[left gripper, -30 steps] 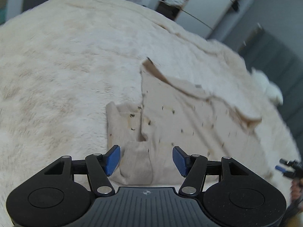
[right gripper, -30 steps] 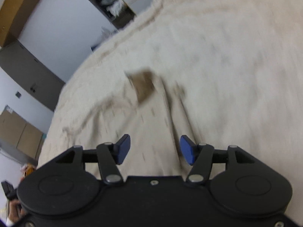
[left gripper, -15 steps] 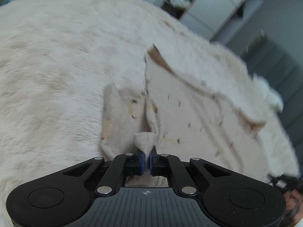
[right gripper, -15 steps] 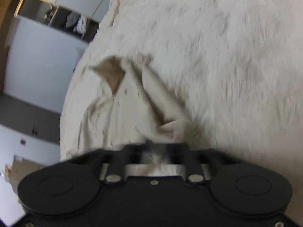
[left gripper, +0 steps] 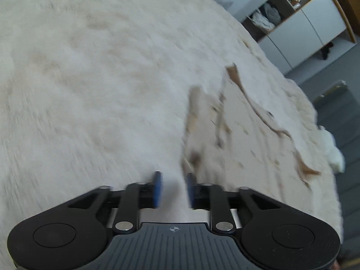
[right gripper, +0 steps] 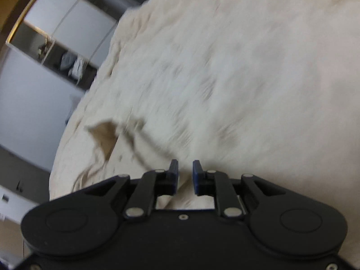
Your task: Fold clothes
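Note:
A beige garment [left gripper: 247,126] with small dark specks lies spread on a fluffy cream blanket [left gripper: 90,78]. In the left wrist view my left gripper [left gripper: 173,187] is partly open with nothing between its blue pads; the garment's near corner lies just right of it. In the right wrist view the garment [right gripper: 108,155] lies to the left, one brown corner turned up. My right gripper [right gripper: 185,176] is partly open and empty, with the garment's edge just left of its fingers. Both views are motion-blurred.
The blanket [right gripper: 247,67] covers the whole bed. Open shelving with white cabinet doors [left gripper: 299,27] stands beyond the bed's far edge; it also shows in the right wrist view [right gripper: 67,45]. A grey floor [left gripper: 346,117] lies to the right.
Both grippers shut on garment corners half a second ago; now both have opened and let go. The left gripper has shifted left, off the garment.

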The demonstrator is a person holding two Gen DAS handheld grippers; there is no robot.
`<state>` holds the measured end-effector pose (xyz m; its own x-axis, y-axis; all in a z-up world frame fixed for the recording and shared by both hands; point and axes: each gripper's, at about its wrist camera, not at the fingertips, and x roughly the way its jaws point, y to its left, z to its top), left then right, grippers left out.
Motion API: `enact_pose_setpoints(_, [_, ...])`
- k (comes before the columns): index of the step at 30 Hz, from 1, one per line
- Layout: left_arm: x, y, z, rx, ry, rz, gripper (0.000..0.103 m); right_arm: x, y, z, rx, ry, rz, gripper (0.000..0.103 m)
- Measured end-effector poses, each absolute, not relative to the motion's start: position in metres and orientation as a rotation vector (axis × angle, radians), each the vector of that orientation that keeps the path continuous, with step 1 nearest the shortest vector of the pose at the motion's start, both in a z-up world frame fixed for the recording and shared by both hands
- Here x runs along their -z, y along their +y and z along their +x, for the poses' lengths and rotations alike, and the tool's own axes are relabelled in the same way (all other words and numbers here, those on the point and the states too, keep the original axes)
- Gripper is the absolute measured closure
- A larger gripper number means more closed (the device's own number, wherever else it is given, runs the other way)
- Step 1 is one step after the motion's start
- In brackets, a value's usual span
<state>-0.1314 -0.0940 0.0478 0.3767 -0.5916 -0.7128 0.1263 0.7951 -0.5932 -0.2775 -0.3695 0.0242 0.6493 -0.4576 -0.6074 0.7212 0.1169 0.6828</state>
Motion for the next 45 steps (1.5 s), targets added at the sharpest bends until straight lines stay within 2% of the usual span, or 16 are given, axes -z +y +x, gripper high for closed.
enact_pose_setpoints(2, [-0.045, -0.105, -0.131, 0.529, 1.128, -0.525, 0.051, -0.026, -0.369, -0.287, 0.861, 0.264, 1.184, 0.083])
enact_pose_setpoints(4, [-0.039, -0.12, -0.128, 0.569, 1.163, -0.572, 0.047, -0.024, -0.367, -0.29, 0.811, 0.278, 1.211, 0.06])
enact_pose_setpoints(7, [-0.022, -0.148, -0.119, 0.555, 1.203, -0.62, 0.045, -0.019, -0.359, -0.284, 0.699, 0.291, 1.269, 0.047])
enact_pose_setpoints(9, [-0.009, -0.162, -0.116, 0.53, 1.215, -0.675, 0.045, -0.014, -0.353, -0.273, 0.621, 0.301, 1.316, 0.042])
enact_pose_setpoints(13, [0.015, -0.18, -0.108, 0.46, 1.14, -0.805, 0.047, -0.002, -0.352, -0.229, 0.569, 0.353, 1.32, 0.042])
enact_pose_setpoints(14, [0.021, -0.183, -0.106, 0.433, 1.115, -0.846, 0.06, 0.001, -0.353, -0.219, 0.58, 0.355, 1.306, 0.042])
enact_pose_setpoints(15, [0.024, -0.182, -0.105, 0.386, 1.097, -0.895, 0.081, 0.003, -0.354, -0.213, 0.599, 0.352, 1.294, 0.044])
enact_pose_setpoints(17, [0.03, -0.178, -0.106, 0.333, 1.09, -0.991, 0.095, 0.01, -0.357, -0.199, 0.655, 0.329, 1.261, 0.052])
enact_pose_setpoints(18, [0.031, -0.176, -0.106, 0.312, 1.081, -1.034, 0.096, 0.013, -0.359, -0.194, 0.677, 0.31, 1.257, 0.079])
enact_pose_setpoints(19, [0.02, -0.178, -0.106, 0.314, 1.058, -0.985, 0.097, 0.015, -0.362, -0.191, 0.69, 0.292, 1.268, 0.098])
enact_pose_setpoints(22, [-0.028, -0.17, -0.106, 0.378, 0.941, -0.948, 0.097, -0.01, -0.373, -0.193, 0.668, 0.232, 1.289, 0.099])
enact_pose_setpoints(25, [-0.073, -0.144, -0.108, 0.368, 0.873, -1.103, 0.097, -0.069, -0.383, -0.211, 0.656, 0.191, 1.301, 0.1])
enact_pose_setpoints(29, [-0.142, -0.147, -0.123, 0.416, 0.95, -1.154, 0.097, -0.142, -0.38, -0.234, 0.612, 0.152, 1.373, 0.1])
enact_pose_setpoints(34, [-0.208, -0.154, -0.127, 0.536, 0.912, -1.138, 0.097, -0.226, -0.369, -0.256, 0.6, 0.087, 1.307, 0.099])
enact_pose_setpoints(42, [-0.228, -0.201, -0.032, 0.467, 0.928, -1.003, 0.098, -0.231, -0.413, -0.162, 0.609, 0.184, 1.255, 0.099])
enact_pose_setpoints(45, [-0.253, -0.199, -0.024, 0.542, 0.815, -1.011, 0.098, -0.239, -0.423, -0.145, 0.552, 0.125, 1.269, 0.099])
